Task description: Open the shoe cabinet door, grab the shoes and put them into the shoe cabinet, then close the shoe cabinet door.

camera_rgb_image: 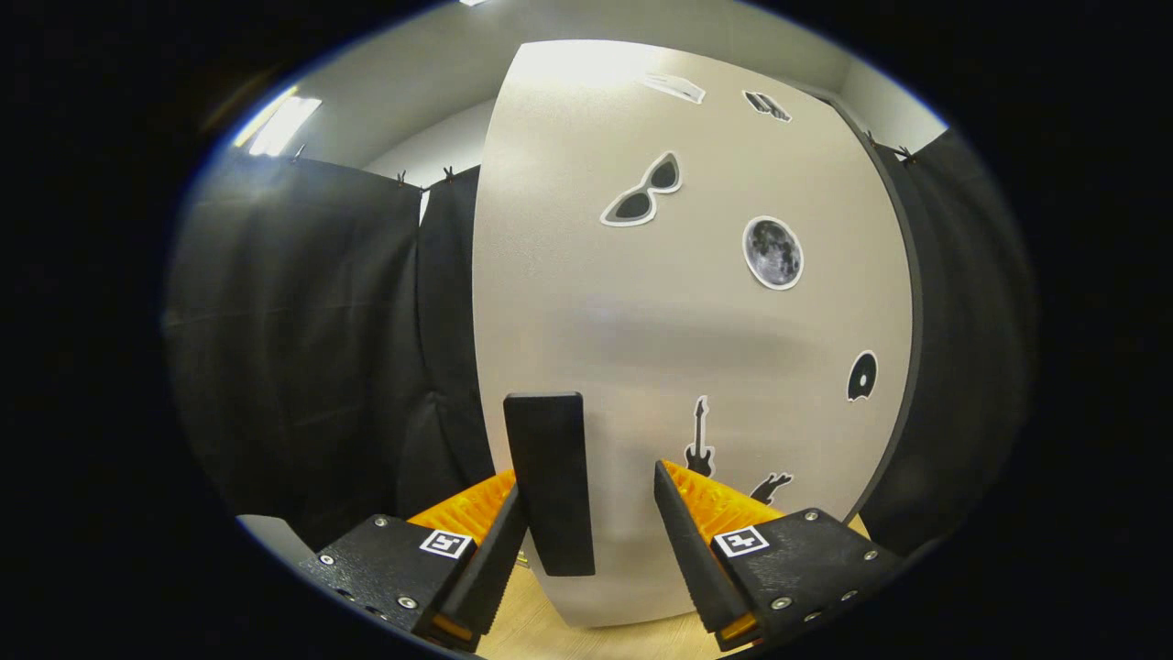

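At lower centre of the frame, the gripper [591,513] straddles the door handle [550,481].
The fingers stand apart: one finger touches the dark upright handle, the other is clear, so nothing is clamped, likely lining up a grasp. The pale shoe cabinet door [641,321], dotted with stickers [772,252], looks closed.

bright ceiling light [275,124], glare atop cabinet door [696,302], soft mid-door shadow, fisheye-bent edges.
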The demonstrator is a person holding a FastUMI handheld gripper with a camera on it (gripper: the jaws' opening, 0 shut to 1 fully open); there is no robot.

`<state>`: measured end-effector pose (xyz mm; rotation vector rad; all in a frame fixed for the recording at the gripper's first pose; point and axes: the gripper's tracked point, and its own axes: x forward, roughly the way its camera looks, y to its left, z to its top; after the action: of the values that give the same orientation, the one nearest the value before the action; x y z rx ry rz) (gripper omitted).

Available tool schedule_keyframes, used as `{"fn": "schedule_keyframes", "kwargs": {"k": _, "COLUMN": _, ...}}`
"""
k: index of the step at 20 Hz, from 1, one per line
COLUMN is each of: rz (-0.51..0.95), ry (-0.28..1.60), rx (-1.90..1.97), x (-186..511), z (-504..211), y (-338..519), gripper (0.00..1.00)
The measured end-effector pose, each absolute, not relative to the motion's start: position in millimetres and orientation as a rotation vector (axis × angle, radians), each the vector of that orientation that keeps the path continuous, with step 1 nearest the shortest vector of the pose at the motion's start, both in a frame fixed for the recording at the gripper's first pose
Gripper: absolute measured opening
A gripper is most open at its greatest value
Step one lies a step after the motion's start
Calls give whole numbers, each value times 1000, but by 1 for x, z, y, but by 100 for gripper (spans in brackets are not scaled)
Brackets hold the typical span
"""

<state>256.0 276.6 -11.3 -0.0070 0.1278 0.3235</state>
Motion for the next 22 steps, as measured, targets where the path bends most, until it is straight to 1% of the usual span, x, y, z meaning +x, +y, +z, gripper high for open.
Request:
{"fn": "schedule_keyframes", "kwargs": {"k": 6, "rz": 309, "ry": 120, "rx": -2, "x": 265, "z": -14, "y": 282, "gripper": 82}}
{"fn": "schedule_keyframes", "kwargs": {"k": 14, "rz": 230, "ry": 99, "rx": -39, "x": 272, "z": -18, "y": 282, "gripper": 84}}
{"fn": "schedule_keyframes", "kwargs": {"k": 22, "rz": 180, "ry": 97, "rx": -43, "x": 279, "z": -23, "y": 284, "gripper": 86}}
